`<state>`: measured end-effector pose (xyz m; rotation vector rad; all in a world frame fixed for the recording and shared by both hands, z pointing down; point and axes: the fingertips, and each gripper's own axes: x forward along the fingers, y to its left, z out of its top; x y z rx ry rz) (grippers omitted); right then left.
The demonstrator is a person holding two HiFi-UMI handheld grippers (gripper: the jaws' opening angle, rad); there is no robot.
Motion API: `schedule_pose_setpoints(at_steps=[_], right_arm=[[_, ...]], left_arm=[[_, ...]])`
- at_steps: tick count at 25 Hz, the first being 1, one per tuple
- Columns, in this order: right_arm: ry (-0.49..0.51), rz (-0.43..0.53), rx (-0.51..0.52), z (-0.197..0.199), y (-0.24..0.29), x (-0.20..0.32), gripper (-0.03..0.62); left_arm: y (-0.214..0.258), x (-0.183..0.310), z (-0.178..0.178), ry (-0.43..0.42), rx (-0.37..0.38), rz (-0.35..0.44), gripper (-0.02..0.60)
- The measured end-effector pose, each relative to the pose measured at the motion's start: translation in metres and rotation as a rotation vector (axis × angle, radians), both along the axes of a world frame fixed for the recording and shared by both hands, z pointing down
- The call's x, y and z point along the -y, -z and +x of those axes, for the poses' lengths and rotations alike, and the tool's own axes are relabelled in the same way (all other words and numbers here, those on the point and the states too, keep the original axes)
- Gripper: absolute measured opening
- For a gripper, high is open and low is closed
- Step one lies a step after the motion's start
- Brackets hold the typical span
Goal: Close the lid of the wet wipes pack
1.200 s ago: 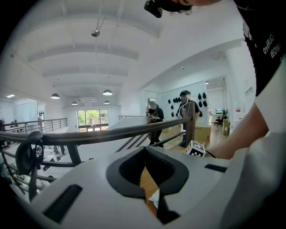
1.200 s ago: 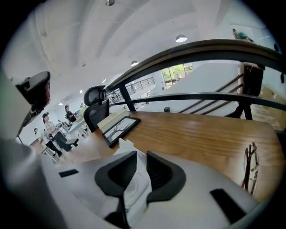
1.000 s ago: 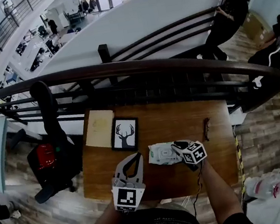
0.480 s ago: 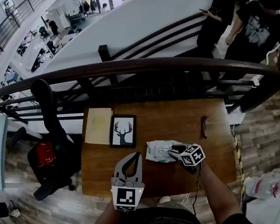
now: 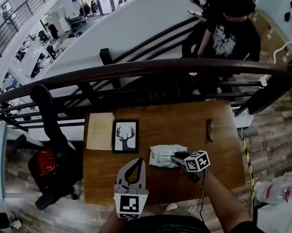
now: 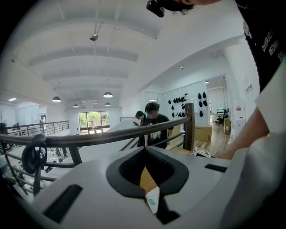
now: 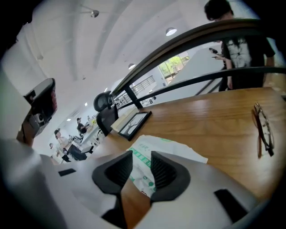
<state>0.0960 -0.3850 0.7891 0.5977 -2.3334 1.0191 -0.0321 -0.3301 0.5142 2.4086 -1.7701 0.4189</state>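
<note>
Now: right gripper point(image 5: 177, 159) jaws wide, just been opening, wet wipes pack point(image 5: 162, 154) end between them, unpressed; pack flat mid-desk point(image 5: 191, 125), toward near edge. Left gripper point(image 5: 140, 162) jaws together, empty, near-left corner.

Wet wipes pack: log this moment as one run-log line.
right gripper: jaws just opened wider, straddling wet wipes pack edge, ungripped | left gripper: jaws shut, empty
</note>
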Motion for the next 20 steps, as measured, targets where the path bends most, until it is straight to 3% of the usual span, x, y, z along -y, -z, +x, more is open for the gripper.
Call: schedule_pose_setpoints(at_steps=[2,7,17,20], right_arm=[[-0.049,0.005,-0.043,0.000,-0.006,0.000,0.054],[0.001,0.023,-0.154,-0.013,-0.026,-0.019,0.063],[-0.095,-0.013,-0.230,-0.011,-0.040,-0.015,0.038],[-0.067,0.018,-0.293,-0.011,-0.037,-0.014,0.032]], left_arm=[[0.000,0.000,0.002,-0.005,0.000,0.000,0.026],[-0.002,-0.001,0.004,-0.012,-0.001,-0.005,0.026],[-0.012,0.000,-0.003,-0.012,-0.005,-0.030,0.026],[-0.012,0.002,-0.002,-0.020,-0.009,-0.031,0.026]])
